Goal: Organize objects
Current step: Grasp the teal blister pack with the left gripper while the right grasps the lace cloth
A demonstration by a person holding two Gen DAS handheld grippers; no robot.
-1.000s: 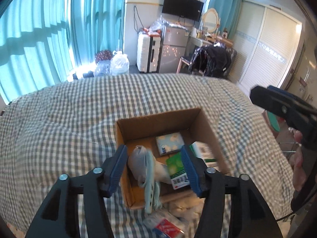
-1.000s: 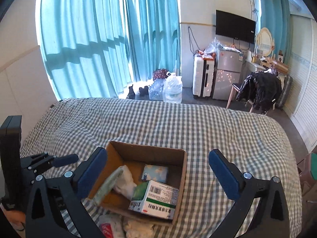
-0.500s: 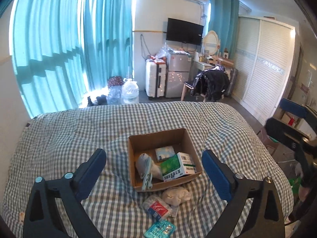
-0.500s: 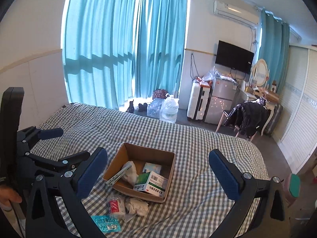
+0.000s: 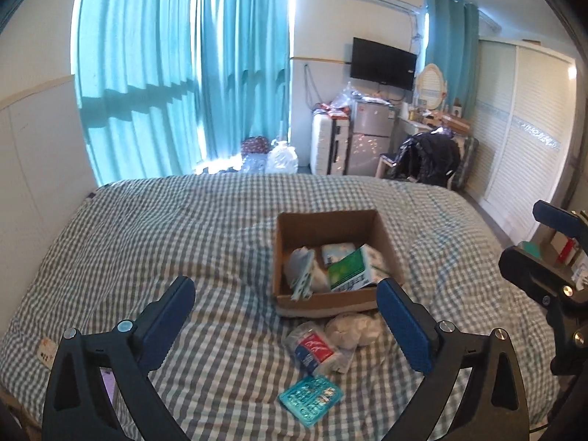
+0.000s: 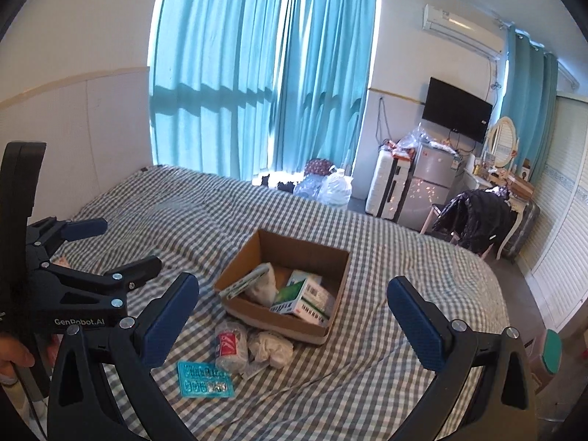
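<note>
Both my grippers, left gripper [image 5: 286,307] and right gripper [image 6: 293,303], hang fingers wide apart, empty, near the cardboard box [image 5: 332,300] on the bed [image 5: 147,242].

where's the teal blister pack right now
The teal blister pack lies flat on the checked bedspread, outside the cardboard box and nearest the cameras, just in front of the red-and-white packet; low centre in the left wrist view.

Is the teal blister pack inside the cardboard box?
No. The teal blister pack lies on the checked bedspread in front of the cardboard box, outside its walls.
</note>
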